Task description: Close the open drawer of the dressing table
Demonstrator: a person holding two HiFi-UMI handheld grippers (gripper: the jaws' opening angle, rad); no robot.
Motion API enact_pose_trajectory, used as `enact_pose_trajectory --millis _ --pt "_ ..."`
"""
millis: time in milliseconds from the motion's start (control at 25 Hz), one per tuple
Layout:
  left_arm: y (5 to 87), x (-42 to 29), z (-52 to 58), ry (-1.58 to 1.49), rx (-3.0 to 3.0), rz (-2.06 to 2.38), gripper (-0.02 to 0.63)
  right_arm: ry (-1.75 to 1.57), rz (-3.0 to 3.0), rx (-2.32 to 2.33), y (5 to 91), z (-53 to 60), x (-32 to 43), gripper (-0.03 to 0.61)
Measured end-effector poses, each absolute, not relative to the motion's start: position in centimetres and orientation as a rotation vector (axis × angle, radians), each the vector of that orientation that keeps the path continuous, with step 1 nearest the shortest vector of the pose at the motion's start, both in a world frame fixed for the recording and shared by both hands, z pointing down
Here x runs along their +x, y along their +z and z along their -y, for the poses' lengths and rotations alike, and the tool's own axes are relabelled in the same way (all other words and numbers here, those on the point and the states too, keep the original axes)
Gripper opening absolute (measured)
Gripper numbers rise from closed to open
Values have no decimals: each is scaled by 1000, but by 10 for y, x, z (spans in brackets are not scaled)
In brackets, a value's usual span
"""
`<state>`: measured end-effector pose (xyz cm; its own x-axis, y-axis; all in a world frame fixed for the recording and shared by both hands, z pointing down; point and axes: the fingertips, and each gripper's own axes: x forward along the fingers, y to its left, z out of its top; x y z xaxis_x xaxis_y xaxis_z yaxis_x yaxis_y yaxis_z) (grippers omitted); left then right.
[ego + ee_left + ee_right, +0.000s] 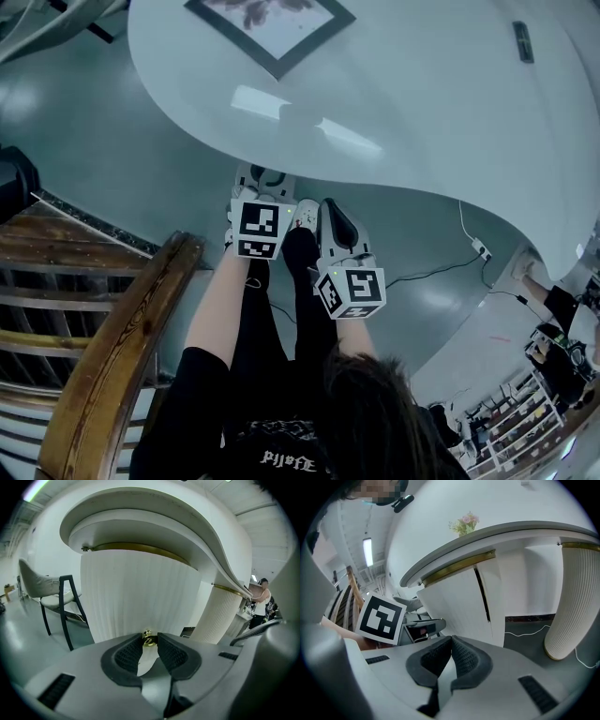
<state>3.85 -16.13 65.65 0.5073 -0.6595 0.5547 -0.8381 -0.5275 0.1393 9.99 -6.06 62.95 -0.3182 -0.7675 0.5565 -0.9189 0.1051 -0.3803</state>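
The white dressing table (403, 94) fills the top of the head view, with both grippers at its near edge. My left gripper (262, 178) points at the fluted white drawer front (140, 597). Its jaws (149, 641) are closed on the small brass drawer knob (148, 639), which sits between the pad tips. My right gripper (330, 208) hangs just to the right of it, with its jaws (451, 640) shut on nothing. In the right gripper view the fluted drawer front (457, 609) stands beside a dark gap, with the left gripper's marker cube (381, 617) at its left.
A wooden stair railing (103, 366) runs along my left. A framed picture (272, 23) lies on the tabletop. A cable and power strip (480, 248) lie on the floor at the right. A dark chair (58, 602) stands left of the drawer, and a fluted table leg (569, 606) to its right.
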Motion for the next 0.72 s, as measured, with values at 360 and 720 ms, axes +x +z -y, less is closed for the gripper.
enact_pose_trajectory --millis 360,720 --pt "655 43 172 616 2382 1259 114 1010 2151 1723 626 61 104 26" --pt "655 47 183 563 2421 1286 115 983 2148 1735 632 68 115 26"
